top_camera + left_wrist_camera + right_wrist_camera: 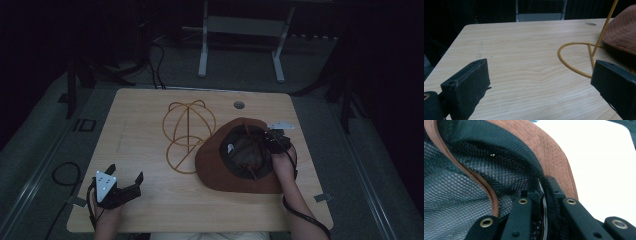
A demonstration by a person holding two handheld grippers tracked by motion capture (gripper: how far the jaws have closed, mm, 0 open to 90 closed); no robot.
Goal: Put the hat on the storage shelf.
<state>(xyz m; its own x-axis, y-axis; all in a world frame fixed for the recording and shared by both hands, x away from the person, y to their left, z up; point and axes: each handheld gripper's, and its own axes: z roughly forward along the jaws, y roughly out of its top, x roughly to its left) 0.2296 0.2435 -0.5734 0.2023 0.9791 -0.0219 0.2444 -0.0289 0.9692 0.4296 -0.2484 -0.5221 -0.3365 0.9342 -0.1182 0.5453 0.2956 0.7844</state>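
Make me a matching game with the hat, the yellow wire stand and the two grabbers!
Things:
1. brown hat
2. yellow wire stand
3. left gripper
4. right gripper

States:
A. jaws wide apart, nothing between them
B. lying upside down, mesh lining showing
C. clamped on the hat's edge
D. standing on the table beside the hat

Pairs: 1-B, 2-D, 3-A, 4-C

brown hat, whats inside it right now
The brown hat lies upside down, showing grey mesh lining, a brown cord and a small white tag. The right gripper is shut on its rim. The table under it is covered.
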